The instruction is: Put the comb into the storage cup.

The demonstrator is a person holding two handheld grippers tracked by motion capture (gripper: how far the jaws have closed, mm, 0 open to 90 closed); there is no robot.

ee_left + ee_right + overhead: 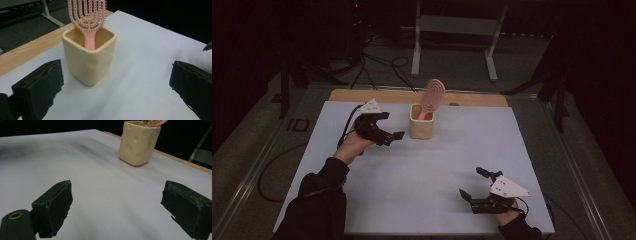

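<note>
A cream square cup (421, 128) stands upright at the back middle of the table, and a pink hairbrush (432, 95) sticks up out of it, handle down. My left gripper (392, 125) is open just left of the cup, not touching it. In the left gripper view the cup (89, 60) and the brush (87, 15) sit ahead, between the wide-apart jaws of the left gripper (116, 70). Near the front right edge my right gripper (471, 182) hovers open and holds nothing. The right gripper view has the cup (138, 143) far ahead of the right gripper (117, 190).
A pale sheet (452, 155) covers the table, leaving a wooden strip (362, 95) bare along the back edge. Behind the table a metal stand (457, 30) and cables (377, 65) lie on the dark floor. A dark sleeve (319, 200) comes in at the lower left.
</note>
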